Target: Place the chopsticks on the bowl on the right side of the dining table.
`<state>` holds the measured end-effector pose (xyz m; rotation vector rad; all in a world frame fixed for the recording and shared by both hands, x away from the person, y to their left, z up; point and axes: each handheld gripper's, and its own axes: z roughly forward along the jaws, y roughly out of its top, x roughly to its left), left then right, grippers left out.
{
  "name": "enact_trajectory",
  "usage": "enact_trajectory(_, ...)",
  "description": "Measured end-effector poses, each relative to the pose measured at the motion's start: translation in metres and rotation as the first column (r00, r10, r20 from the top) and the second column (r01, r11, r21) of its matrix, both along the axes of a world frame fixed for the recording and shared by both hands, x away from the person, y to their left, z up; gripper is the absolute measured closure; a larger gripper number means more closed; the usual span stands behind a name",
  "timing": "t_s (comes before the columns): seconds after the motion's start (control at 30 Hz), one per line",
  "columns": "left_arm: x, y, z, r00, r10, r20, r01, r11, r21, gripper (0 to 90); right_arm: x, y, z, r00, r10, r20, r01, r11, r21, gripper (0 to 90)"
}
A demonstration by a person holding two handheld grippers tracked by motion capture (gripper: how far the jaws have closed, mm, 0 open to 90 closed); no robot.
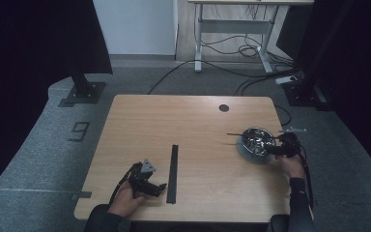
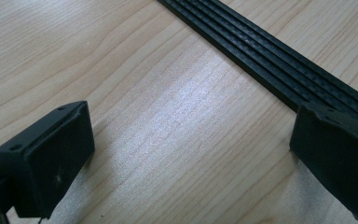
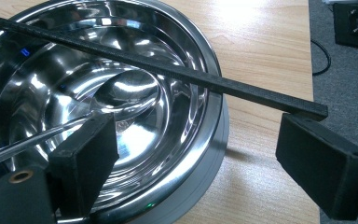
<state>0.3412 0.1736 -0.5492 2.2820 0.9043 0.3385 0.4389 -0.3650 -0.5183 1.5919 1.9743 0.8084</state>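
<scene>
A shiny steel bowl (image 1: 255, 141) stands near the table's right edge. A thin black rod (image 3: 168, 70) lies across its rim, and its near end stops just past the tip of one jaw. Inside the bowl lies what looks like a steel spoon (image 3: 121, 91). My right gripper (image 3: 198, 140) is open at the bowl's near rim, seen in the high view as right gripper (image 1: 272, 148). A long black ribbed strip (image 1: 173, 173) lies at the table's middle front. My left gripper (image 1: 158, 188) rests open beside the strip (image 2: 270, 60), with bare wood between its jaws.
The wooden table (image 1: 188, 121) has a round dark hole (image 1: 223, 108) at the back right. Black stand bases (image 1: 83, 92) sit on the grey carpet to the left and right. Cables (image 1: 232, 72) and a desk frame lie beyond the table.
</scene>
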Motion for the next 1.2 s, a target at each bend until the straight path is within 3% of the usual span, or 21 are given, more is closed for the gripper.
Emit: enact_trajectory(1.2,0.0,0.0,0.0,1.0,0.0,0.0,0.0,1.0,0.0,0.0,0.01,-0.003,-0.002,0.9997,0.022,0.002,-0.022,0.999,-0.027,12.6)
